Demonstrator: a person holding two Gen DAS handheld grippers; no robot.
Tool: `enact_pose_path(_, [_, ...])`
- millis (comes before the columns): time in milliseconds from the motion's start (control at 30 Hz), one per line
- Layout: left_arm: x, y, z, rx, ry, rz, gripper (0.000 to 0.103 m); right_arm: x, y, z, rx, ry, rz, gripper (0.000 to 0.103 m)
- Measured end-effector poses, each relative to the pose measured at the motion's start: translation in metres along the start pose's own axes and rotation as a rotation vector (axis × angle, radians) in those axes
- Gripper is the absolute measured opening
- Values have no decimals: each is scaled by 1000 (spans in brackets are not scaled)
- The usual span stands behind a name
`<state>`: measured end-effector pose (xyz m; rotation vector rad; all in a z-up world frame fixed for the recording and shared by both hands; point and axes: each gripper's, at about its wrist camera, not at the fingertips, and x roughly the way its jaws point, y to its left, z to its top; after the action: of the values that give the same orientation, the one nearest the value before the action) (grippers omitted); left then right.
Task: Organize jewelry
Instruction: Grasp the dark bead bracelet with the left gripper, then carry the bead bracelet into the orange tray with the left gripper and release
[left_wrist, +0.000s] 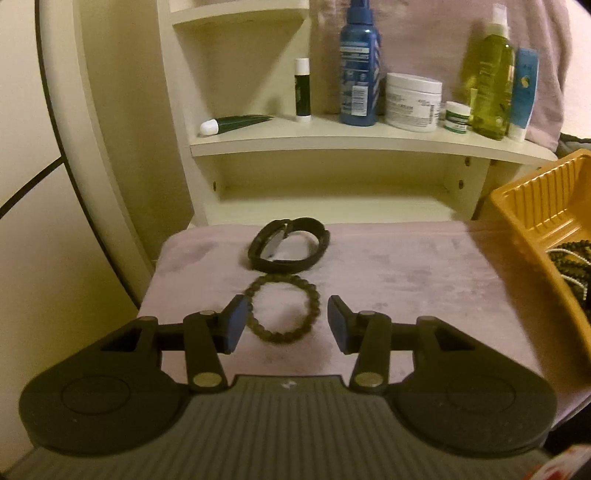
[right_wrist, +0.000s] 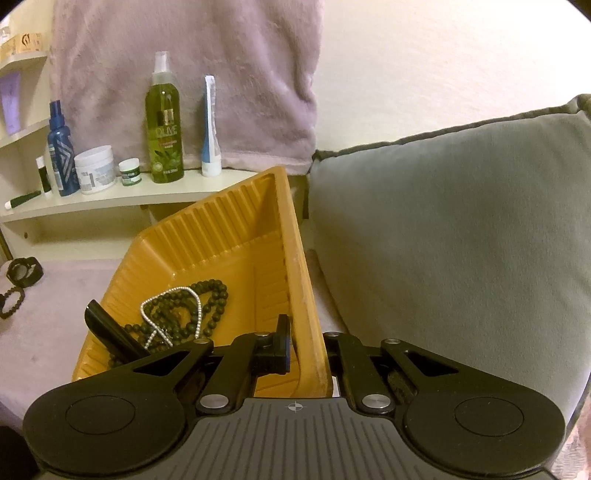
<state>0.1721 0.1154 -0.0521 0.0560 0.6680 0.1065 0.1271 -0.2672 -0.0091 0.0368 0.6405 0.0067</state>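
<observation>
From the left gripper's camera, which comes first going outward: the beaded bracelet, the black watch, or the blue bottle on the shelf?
1. Beaded bracelet: lying on the pink cloth between the open fingers of the left gripper.
2. Black watch: just beyond the bracelet, on the same cloth.
3. Blue bottle: farthest, upright on the shelf, slightly right.

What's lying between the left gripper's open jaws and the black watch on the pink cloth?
A dark beaded bracelet lies flat there, between the left gripper and the black watch, partly inside the open jaws. The left wrist view shows it.
</observation>
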Motion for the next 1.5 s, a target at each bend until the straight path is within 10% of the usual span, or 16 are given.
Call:
enact_pose_path(233, [25,-9,2,63,50,-47,40,1,1,1,-5,2,-4,6])
enact_pose_path(600, [38,-19,1,107,82,-55,8,2,1,1,-6,3,-3,6])
enact_pose_path(967, [9,-24,12,105,48,-71,6,2,2,2,-7,1,0,6])
enact_pose_path(1500, [-45,-68,46,92,-57,-284,6,-4,4,2,-1,-11,4,6])
